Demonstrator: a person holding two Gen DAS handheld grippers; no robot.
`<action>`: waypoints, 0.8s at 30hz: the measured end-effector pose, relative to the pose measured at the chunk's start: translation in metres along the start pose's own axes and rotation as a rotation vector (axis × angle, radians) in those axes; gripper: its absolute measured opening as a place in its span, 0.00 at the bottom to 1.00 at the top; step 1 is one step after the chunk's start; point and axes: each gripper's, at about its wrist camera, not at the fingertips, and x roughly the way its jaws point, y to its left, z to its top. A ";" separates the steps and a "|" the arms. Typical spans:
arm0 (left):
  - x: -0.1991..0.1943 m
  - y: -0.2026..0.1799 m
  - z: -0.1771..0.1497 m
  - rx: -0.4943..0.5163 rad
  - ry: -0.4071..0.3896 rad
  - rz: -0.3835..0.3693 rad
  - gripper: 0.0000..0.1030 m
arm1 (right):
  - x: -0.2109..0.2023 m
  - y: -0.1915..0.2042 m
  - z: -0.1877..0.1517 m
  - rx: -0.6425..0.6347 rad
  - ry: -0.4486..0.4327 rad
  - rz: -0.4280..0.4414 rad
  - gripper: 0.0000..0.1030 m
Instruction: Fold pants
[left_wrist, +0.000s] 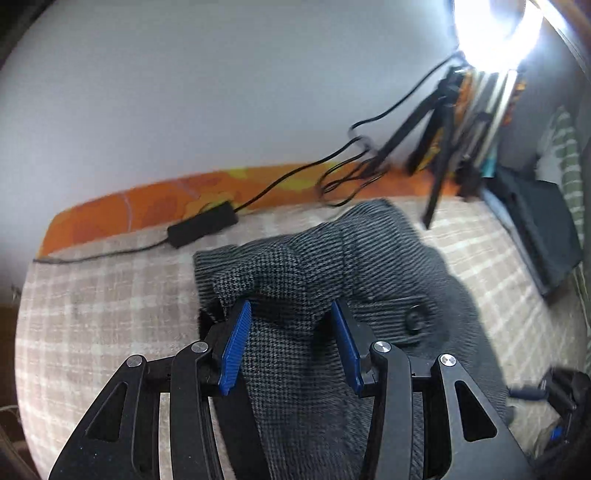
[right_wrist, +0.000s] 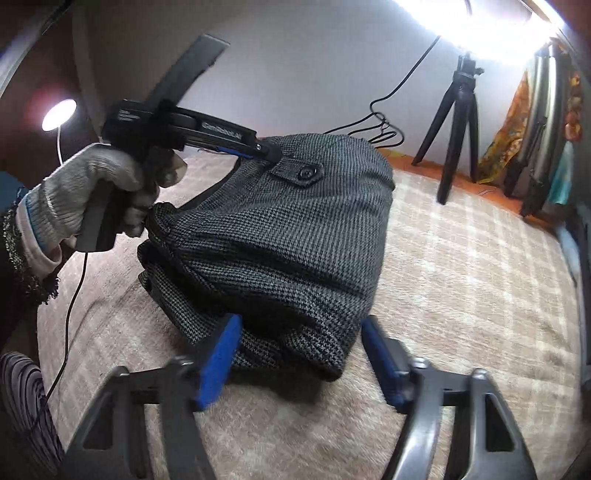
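The grey houndstooth pants (right_wrist: 288, 236) lie folded in a thick bundle on the beige checked bedcover (right_wrist: 461, 277), a buttoned pocket flap (right_wrist: 306, 172) on top. They also show in the left wrist view (left_wrist: 332, 266). My left gripper (left_wrist: 291, 314) is open, its blue pads on either side of a raised fold of the cloth. From the right wrist view the left gripper (right_wrist: 258, 149) rests on the bundle's far top edge, held by a gloved hand (right_wrist: 96, 192). My right gripper (right_wrist: 299, 328) is open at the bundle's near edge, holding nothing.
A black tripod (right_wrist: 458, 122) stands on the bed at the back right, with cables (right_wrist: 380, 125) along the white wall. A black power adapter (left_wrist: 203, 223) lies by the orange bed edge (left_wrist: 147, 199). Dark folded clothes (left_wrist: 539, 229) sit at the right. A lamp (right_wrist: 59, 114) glows left.
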 end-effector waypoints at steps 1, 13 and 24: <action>0.006 0.004 -0.003 -0.006 0.003 0.018 0.41 | 0.006 0.001 0.000 -0.005 0.022 -0.013 0.24; -0.024 0.023 -0.012 -0.051 -0.033 0.009 0.39 | -0.001 -0.008 -0.008 -0.017 0.041 0.023 0.18; -0.069 0.038 -0.081 -0.284 -0.024 -0.195 0.58 | -0.031 -0.056 0.016 0.225 -0.079 0.159 0.75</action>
